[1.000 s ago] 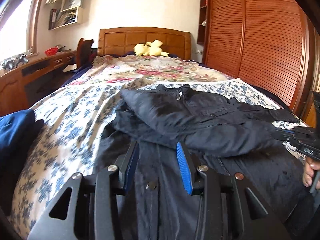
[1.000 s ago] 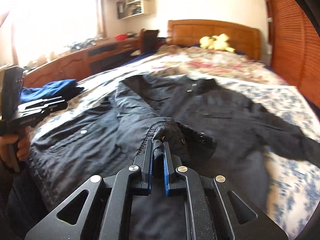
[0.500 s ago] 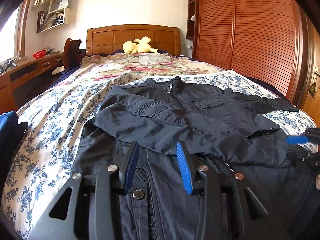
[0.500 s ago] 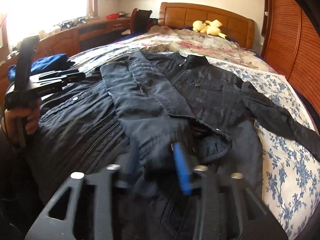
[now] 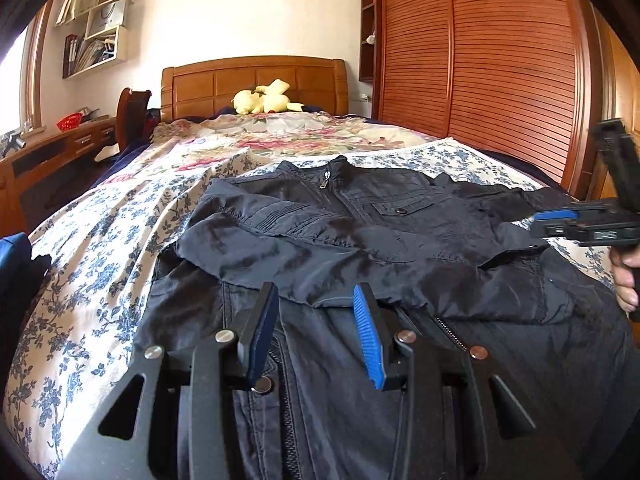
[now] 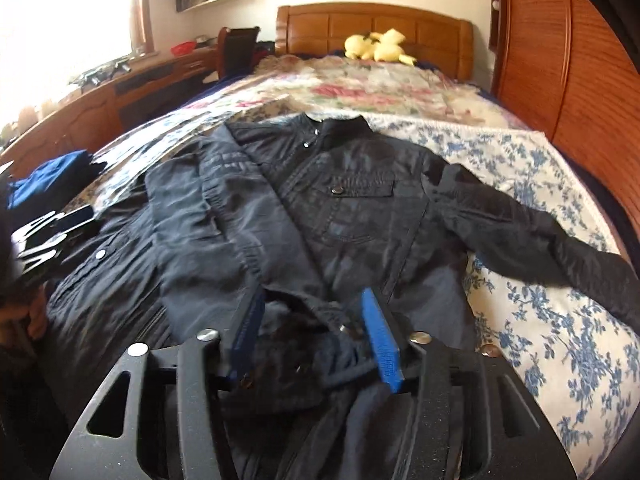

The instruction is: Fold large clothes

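Black zip-front nylon jacket (image 5: 360,240): flat on floral-quilted bed (image 5: 100,260), one sleeve folded across chest. Our left gripper (image 5: 316,332), right gripper (image 6: 316,332): both spread wide, empty. Bare quilt along right edge.

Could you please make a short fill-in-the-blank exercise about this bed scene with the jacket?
1. The dark jacket lies spread on the ____.
2. Both the left gripper and the right gripper are ____.
3. The plush toy by the headboard is ____ in colour.

Missing words: bed; open; yellow
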### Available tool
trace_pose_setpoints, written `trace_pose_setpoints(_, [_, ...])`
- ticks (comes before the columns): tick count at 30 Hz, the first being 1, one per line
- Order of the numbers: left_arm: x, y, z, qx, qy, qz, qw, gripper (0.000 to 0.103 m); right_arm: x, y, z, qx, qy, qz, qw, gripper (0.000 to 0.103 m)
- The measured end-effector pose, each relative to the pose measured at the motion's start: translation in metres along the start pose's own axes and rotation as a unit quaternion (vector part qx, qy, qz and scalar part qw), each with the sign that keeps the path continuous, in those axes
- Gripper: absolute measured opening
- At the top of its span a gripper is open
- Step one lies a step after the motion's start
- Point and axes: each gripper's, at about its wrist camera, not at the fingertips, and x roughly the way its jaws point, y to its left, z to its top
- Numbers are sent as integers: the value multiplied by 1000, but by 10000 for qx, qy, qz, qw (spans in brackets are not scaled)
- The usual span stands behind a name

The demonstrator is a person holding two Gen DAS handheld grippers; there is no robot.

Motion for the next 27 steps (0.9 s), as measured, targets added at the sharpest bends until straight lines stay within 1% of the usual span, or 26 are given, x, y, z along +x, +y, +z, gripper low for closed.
trace_pose_setpoints(2, [-2, -3, 2, 37, -32, -15, 10000, 37, 11, -2, 2, -32, 138, -70, 9999, 36])
trace_pose_setpoints(5, [-4, -7, 8, -26, -126, -105, 9999, 40, 27, -5, -1, 102, 403, 59, 9991, 29])
trace_pose_setpoints(6, [-5, -9, 11, -62, -167, -150, 9997, 40, 32, -5, -4, 150, 522, 135, 9984, 28])
trace_pose_setpoints(7, [-5, -10, 13, -88, -194, -180, 9996, 44, 36, -4, -7, 169, 622, 234, 9976, 27])
trace_pose_setpoints(8, [-5, -12, 16, -103, -220, -215, 9995, 51, 40, -1, -13, 162, 737, 339, 9966, 26])
trace_pose_setpoints(9, [-4, -15, 19, -104, -248, -235, 9994, 55, 42, 2, -17, 116, 816, 384, 9959, 25])
trace_pose_setpoints(14, [0, -29, 31, -121, -329, -448, 9984, 56, 45, 14, -33, 4, 989, 498, 9938, 25])
trace_pose_setpoints(17, [5, -40, 32, -42, -338, -482, 9983, 56, 38, 13, -36, 45, 972, 508, 9940, 25])
trace_pose_setpoints(20, [11, -49, 30, 16, -287, -505, 9983, 56, 26, 11, -38, 60, 862, 463, 9952, 25])
trace_pose_setpoints(22, [17, -51, 26, -31, -158, -533, 9984, 56, 14, 11, -39, 6, 720, 420, 9965, 25])
trace_pose_setpoints(23, [20, -52, 24, -38, -126, -522, 9986, 56, 5, 11, -40, -40, 589, 333, 9977, 25])
trace_pose_setpoints(24, [22, -54, 22, -31, -103, -485, 9988, 56, -3, 10, -42, -71, 475, 225, 9986, 25])
trace_pose_setpoints(27, [25, -55, 19, -44, -104, -413, 9991, 56, -23, 3, -45, -9, 246, 121, 9996, 25])
